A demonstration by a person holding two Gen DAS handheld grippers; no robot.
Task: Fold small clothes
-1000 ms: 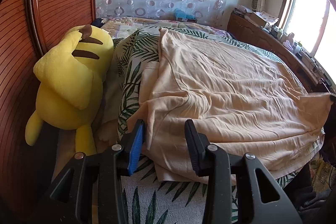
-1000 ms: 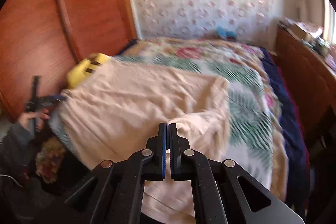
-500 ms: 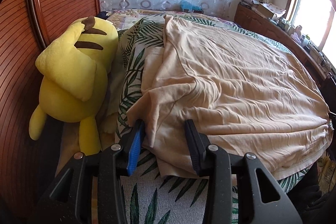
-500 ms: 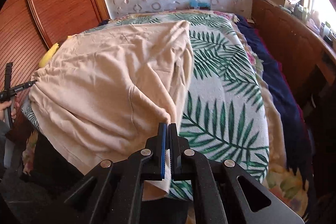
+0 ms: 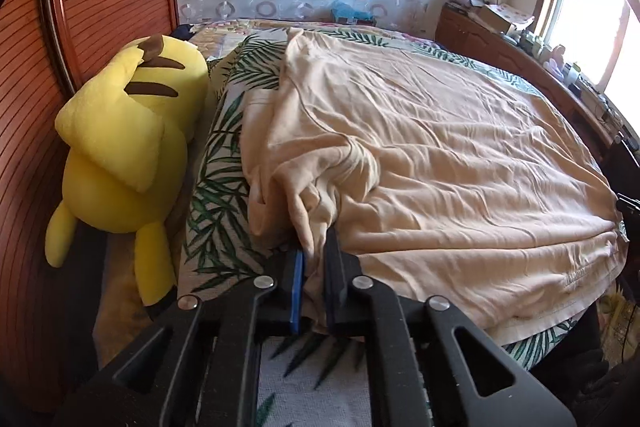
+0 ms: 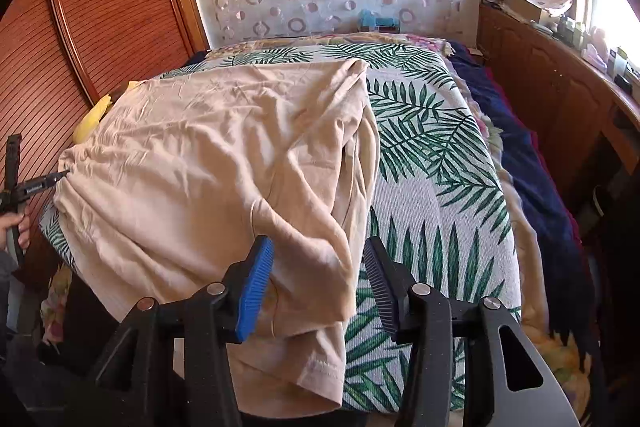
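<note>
Beige shirt point(image 5: 440, 155) lies spread flat on the bed point(image 6: 432, 163), over the palm-leaf cover, filling most of its near end. One sleeve hangs off the near edge by the right tool.

Left tool point(image 5: 314, 259): jaws together, clamped on a bunched fistful of the shirt's side edge. Cloth is gathered into a ridge running up from the pads. The right wrist view agrees, with puckers radiating from that tool's tip at the far left of the shirt.

Right tool point(image 6: 318, 267): jaws opening, pads apart. The shirt's lower corner lies loose between them and neither pad presses on it.

Step, as I read it: the start of a fold across the shirt's width. The left side is gripped and the right side is let go to lie on the bed.

Next move likely needs:
- lifting the left edge high enough to clear the bed, then carrying it across toward the right side
- the right tool either pinning the fold line or getting clear of the incoming layer
- smoothing afterwards, because the bunched grip means that edge won't land straight.

Risks: the yellow plush toy point(image 5: 128, 147) sits just beside the left edge and may snag, and the hanging sleeve may drag the shirt off the bed.
</note>
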